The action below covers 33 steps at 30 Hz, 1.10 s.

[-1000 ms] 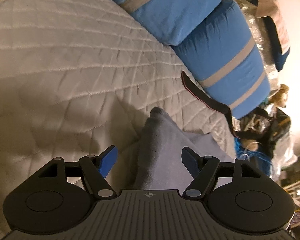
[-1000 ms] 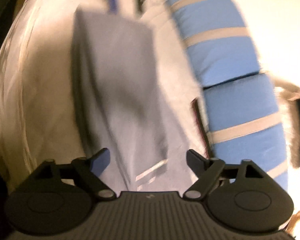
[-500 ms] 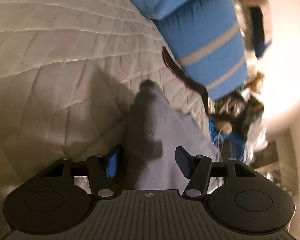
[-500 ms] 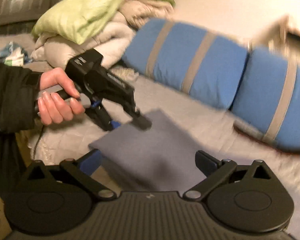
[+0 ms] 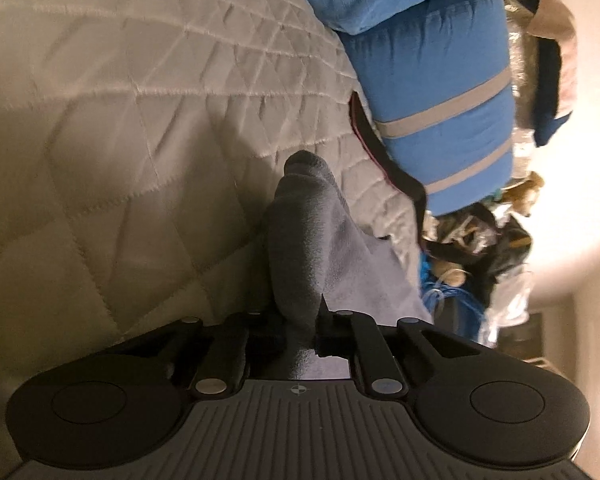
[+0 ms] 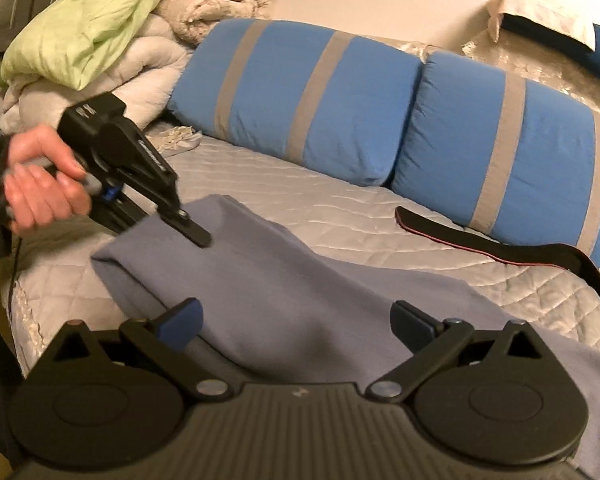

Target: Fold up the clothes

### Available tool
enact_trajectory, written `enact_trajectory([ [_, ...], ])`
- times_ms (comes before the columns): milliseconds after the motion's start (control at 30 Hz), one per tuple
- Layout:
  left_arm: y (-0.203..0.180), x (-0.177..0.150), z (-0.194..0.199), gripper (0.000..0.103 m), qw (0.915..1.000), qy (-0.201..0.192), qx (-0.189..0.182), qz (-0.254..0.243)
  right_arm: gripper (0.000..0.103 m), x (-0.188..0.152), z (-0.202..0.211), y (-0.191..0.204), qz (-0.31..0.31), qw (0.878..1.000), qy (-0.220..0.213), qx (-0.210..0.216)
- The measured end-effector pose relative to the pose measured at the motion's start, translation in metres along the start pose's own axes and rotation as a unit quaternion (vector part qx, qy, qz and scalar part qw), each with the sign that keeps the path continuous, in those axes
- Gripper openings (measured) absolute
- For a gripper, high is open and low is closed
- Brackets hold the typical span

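A grey-blue folded garment lies on a quilted bed cover. In the left wrist view my left gripper is shut on a raised ridge of the grey-blue garment, and the cloth bunches up between the fingers. The right wrist view shows that left gripper pinching the garment's far left corner, held by a person's hand. My right gripper is open just above the garment's near edge, with cloth lying below the gap between its fingers.
Two blue pillows with grey stripes line the back of the bed. A dark strap lies on the cover before them. A pile of green and white bedding sits back left. Clutter lies past the bed's end.
My left gripper has shut on the garment's fold, where it stood open half a second ago. The right gripper's view has settled low over the garment's near edge.
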<state>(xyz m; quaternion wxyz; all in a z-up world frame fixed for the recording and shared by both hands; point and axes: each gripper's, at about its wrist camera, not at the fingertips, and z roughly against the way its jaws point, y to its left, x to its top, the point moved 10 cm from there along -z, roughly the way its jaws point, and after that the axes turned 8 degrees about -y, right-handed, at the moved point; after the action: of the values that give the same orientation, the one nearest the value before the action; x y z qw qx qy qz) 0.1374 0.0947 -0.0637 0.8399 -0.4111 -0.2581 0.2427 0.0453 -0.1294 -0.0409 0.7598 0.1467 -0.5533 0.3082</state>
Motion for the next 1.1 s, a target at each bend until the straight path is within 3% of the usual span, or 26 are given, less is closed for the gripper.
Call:
enact_trajectory([
  [100,-0.003,0.005,0.008,0.010,0.9997,-0.006,0.023,-0.008,0.103,0.000,0.001,-0.005,0.002,1.000,-0.003,-0.012],
  [267,0.004,0.027,0.046,0.010,0.9948,-0.015,0.093,-0.038,0.103,0.001,0.001,-0.015,-0.013,1.000,0.001,-0.027],
  [467,0.016,0.067,0.134,0.010,0.9773,-0.055,0.194,-0.066,0.103,0.004,0.002,-0.016,-0.024,0.999,0.001,-0.022],
  [567,0.018,0.094,0.182,0.010,0.9569,-0.084,0.265,-0.082,0.103,0.005,0.003,-0.013,-0.021,1.000,-0.001,-0.015],
  [733,-0.014,0.124,0.241,0.010,0.9013,-0.149,0.389,-0.118,0.103,0.010,0.004,-0.020,-0.035,0.999,-0.007,-0.021],
  [767,-0.025,0.124,0.243,0.010,0.8986,-0.157,0.392,-0.117,0.103,0.011,0.005,-0.023,-0.039,0.999,-0.009,-0.023],
  [933,-0.080,0.106,0.222,0.010,0.9045,-0.165,0.371,-0.130,0.103,0.015,0.009,-0.038,-0.053,0.997,-0.017,-0.043],
  [1100,-0.130,0.075,0.178,0.011,0.9284,-0.137,0.319,-0.132,0.103,0.017,0.012,-0.057,-0.069,0.995,-0.024,-0.069],
])
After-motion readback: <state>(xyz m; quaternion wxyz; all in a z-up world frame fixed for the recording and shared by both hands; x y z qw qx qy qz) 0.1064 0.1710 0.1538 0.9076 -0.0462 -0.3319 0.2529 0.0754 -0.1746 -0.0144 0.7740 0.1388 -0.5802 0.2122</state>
